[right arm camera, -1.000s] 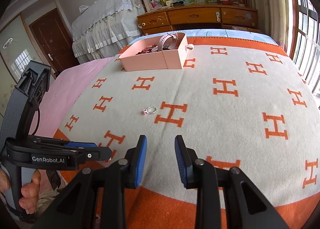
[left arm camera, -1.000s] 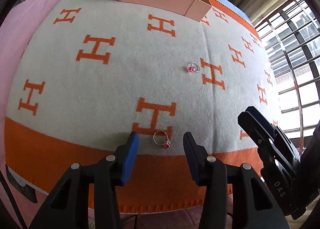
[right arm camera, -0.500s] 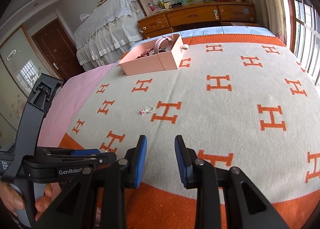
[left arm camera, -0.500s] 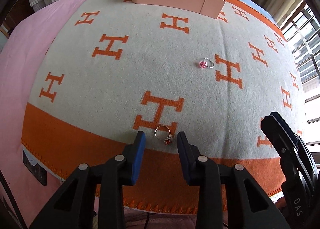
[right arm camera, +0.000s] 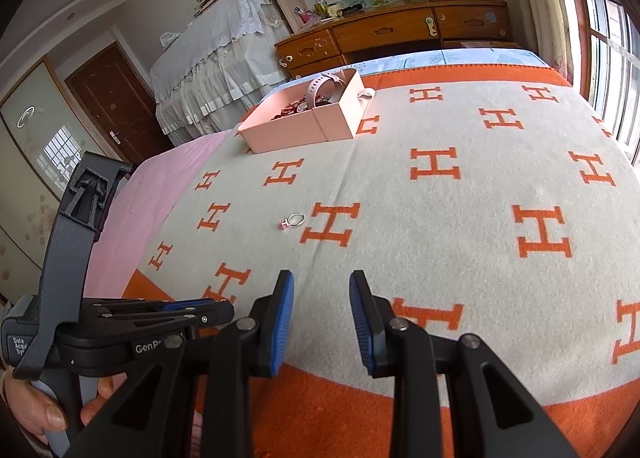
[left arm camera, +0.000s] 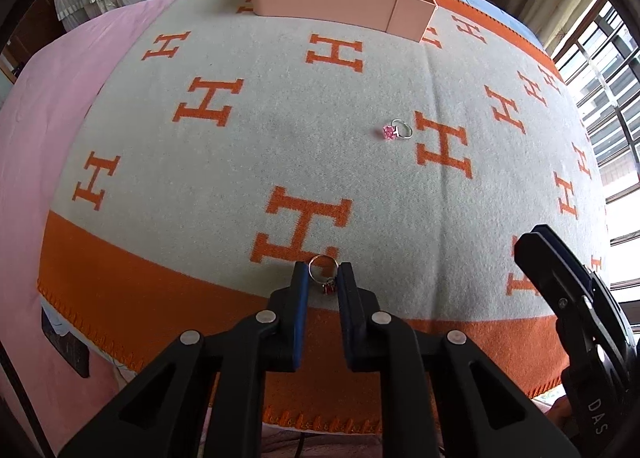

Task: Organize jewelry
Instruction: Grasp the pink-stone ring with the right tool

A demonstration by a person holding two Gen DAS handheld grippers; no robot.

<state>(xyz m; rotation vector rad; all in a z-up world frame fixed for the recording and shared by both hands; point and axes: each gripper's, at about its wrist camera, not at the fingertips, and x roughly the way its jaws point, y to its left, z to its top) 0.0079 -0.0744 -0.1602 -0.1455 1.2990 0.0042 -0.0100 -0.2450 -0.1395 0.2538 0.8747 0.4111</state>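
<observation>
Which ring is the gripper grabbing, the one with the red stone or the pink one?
The red-stone ring, pinched in the left gripper at the blanket's orange border. The pink-stone ring lies alone, farther up.

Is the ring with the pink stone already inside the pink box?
No. The pink-stone ring lies on the blanket, well short of the pink box.

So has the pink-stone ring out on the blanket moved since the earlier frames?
No. The pink-stone ring lies just left of the same orange H as before; only the camera view shifted.
</observation>
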